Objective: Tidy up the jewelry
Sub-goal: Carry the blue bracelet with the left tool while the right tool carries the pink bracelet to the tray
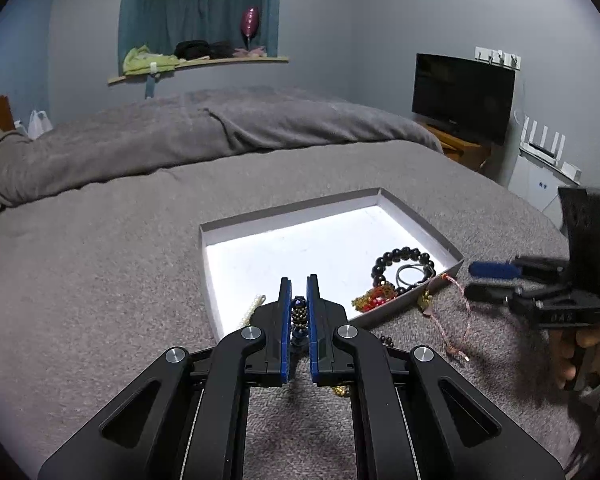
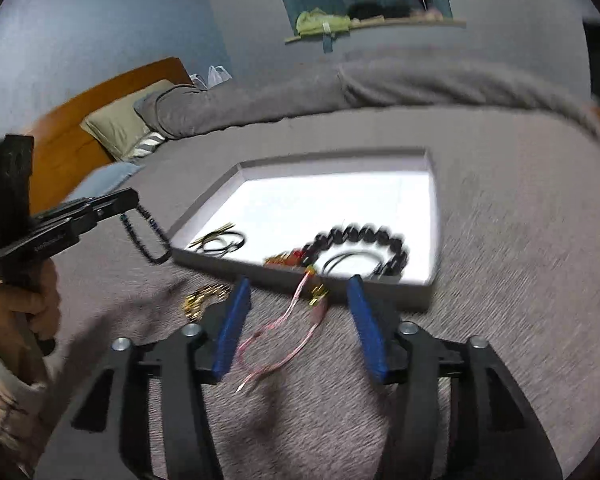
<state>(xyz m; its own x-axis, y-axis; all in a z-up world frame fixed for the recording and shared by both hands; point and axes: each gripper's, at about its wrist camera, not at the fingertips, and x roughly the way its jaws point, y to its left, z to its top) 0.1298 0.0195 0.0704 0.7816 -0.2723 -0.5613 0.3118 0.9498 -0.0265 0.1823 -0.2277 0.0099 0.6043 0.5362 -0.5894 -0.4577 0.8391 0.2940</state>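
Observation:
My left gripper point(image 1: 299, 281) is shut on a dark beaded necklace point(image 1: 299, 314) of blue and bronze beads, held over the near edge of a shallow white tray point(image 1: 300, 236). In the right wrist view that necklace point(image 2: 150, 240) hangs from the left gripper point(image 2: 129, 199) just left of the tray point(image 2: 340, 196). My right gripper point(image 2: 300, 320) is open above the blanket, and a pink cord bracelet point(image 2: 288, 332) lies loose between its fingers, touching neither pad. Its gold end rests against the tray's front wall. From the left wrist view the right gripper point(image 1: 470, 280) stands at the tray's right corner.
In the tray lie a black bead bracelet point(image 1: 400, 258), black cords point(image 2: 222, 240), a red and gold piece point(image 1: 374, 298) and a pearl strand point(image 1: 252, 312). A gold chain point(image 2: 204, 300) sits on the grey blanket point(image 1: 100, 260). A folded duvet point(image 1: 180, 136) lies behind.

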